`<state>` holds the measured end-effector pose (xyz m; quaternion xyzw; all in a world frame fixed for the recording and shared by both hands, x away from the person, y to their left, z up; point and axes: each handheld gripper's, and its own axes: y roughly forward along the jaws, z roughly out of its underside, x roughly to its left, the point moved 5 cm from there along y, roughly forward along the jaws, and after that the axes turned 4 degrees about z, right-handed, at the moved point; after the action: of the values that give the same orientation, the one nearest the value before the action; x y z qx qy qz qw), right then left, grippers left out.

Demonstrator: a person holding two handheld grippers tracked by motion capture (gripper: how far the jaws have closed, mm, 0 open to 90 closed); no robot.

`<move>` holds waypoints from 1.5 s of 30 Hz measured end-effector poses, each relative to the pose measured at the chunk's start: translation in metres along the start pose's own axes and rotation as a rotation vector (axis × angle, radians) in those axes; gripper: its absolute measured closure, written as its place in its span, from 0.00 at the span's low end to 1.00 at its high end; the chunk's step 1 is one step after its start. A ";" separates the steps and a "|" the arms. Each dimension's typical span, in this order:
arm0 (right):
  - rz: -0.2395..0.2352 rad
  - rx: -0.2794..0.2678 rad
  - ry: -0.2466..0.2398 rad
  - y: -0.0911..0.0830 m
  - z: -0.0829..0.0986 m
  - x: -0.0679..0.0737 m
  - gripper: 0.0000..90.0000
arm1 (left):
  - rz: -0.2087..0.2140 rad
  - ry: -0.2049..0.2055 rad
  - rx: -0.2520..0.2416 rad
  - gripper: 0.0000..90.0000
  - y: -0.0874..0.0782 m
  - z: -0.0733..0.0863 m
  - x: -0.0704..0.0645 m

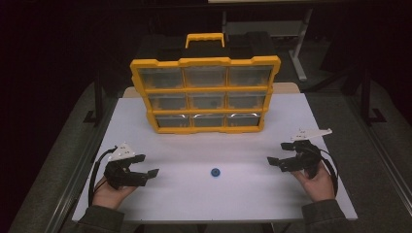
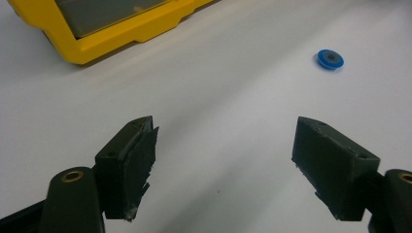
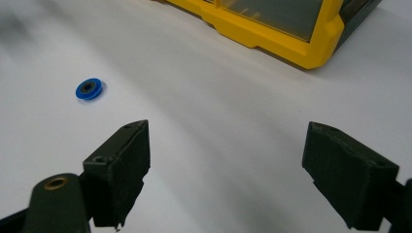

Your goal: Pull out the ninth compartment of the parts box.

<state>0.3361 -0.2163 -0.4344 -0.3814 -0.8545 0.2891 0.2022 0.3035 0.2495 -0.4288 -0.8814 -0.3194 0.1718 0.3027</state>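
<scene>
Bare desk (image 1: pixel 252 194) lies open all around the blue disc (image 1: pixel 215 172). The yellow organizer (image 1: pixel 206 94) blocks the far side, well apart from it.

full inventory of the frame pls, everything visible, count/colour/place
blue wheel: 1, blue with a dark hub, lying flat on the table near its front edge, midway between the two grippers, touched by neither
drawer organizer: 1, yellow frame with nine clear drawers in three rows, yellow handle on top, standing at the back middle of the table
table: 1, white top, under everything
frame: 1, grey metal, on the dark floor behind the table at right
left gripper: 1, black with a grey plate on top, front left of the table, fingers wide apart, holding nothing
right gripper: 1, black with a grey plate, front right, fingers wide apart, holding nothing
hands: 2, in dark sleeves, one on each gripper at the near edge
</scene>
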 end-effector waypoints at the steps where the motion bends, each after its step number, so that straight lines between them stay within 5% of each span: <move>1: -0.002 0.000 -0.001 0.000 0.000 -0.001 0.18 | 0.001 -0.004 -0.006 0.26 0.001 0.000 0.000; 21: 0.028 -0.003 0.006 -0.008 0.005 -0.002 0.18 | 0.040 0.002 -0.018 0.27 0.009 -0.006 -0.002; 45: 0.051 -0.036 -0.001 -0.019 0.002 -0.008 0.18 | 0.169 -0.020 -0.036 0.31 0.027 -0.029 -0.012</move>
<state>0.3298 -0.2336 -0.4239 -0.4063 -0.8496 0.2789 0.1876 0.3215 0.2132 -0.4230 -0.9088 -0.2498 0.2000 0.2680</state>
